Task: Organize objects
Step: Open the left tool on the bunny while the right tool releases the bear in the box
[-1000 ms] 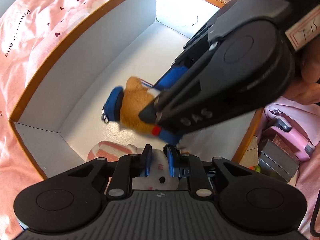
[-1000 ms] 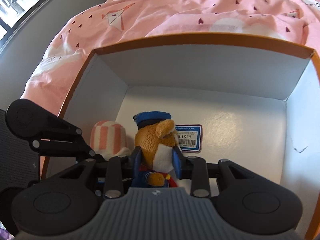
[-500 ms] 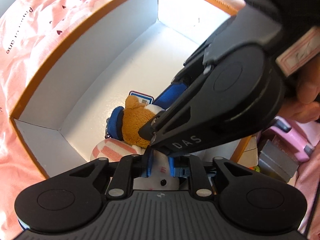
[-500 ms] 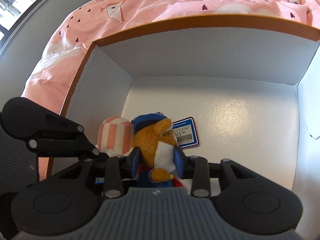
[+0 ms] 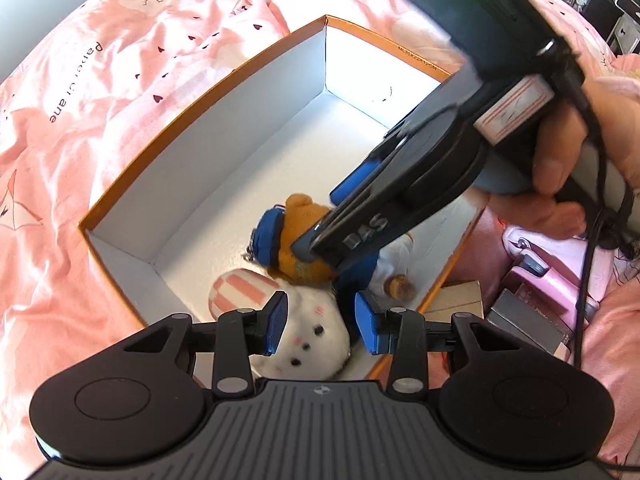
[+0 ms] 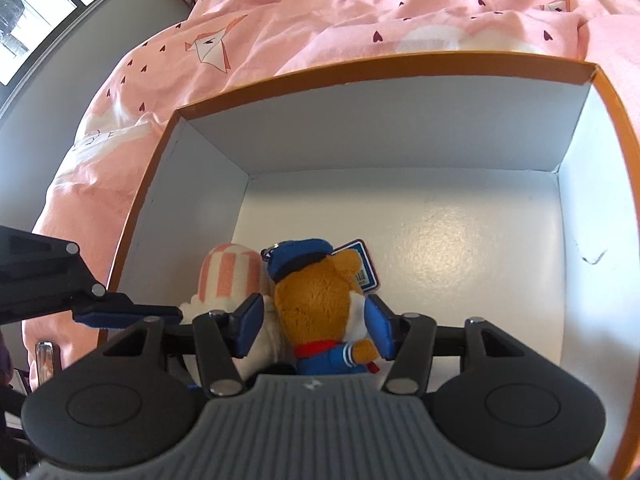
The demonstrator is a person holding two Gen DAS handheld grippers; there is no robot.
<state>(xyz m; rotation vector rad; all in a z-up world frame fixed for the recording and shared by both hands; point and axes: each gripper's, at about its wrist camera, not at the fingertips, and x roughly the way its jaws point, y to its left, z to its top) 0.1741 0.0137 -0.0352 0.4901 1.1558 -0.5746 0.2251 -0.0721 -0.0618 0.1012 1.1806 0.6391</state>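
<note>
Two soft toys already lie in the box (image 5: 168, 136), so the sorting looks partly done; a few hard items still sit outside it at the right edge of the left wrist view, and I judge those are what is left.

Going left to right in that view: the pink quilt (image 5: 100, 92), rumpled cotton printed with small hearts, fills the upper left. The box is stiff card, orange outside, matte white inside, with square corners and most of its floor bare. At lower centre the left gripper (image 5: 322, 322) stands with its blue pads apart on either side of the bunny (image 5: 308, 336), gripping nothing. The bunny is a round, fuzzy white plush with a pink-striped cap, tucked in the near corner. Pressed against it is the bear (image 5: 298, 236), tan short pile fur, blue cap, blue jacket. The right gripper (image 5: 316, 236), smooth black plastic, reaches down over the bear from the upper right. At far right lie a small carton (image 5: 460, 296), a grey block (image 5: 524, 320) and a glossy pink gadget (image 5: 560, 268).

In the right wrist view the bunny sits left of centre and the bear at centre, between that gripper's spread pads (image 6: 250, 322), with gaps on both sides; it seems let go. A blue-edged barcode tag (image 6: 362, 264) sticks out behind the bear's head.
</note>
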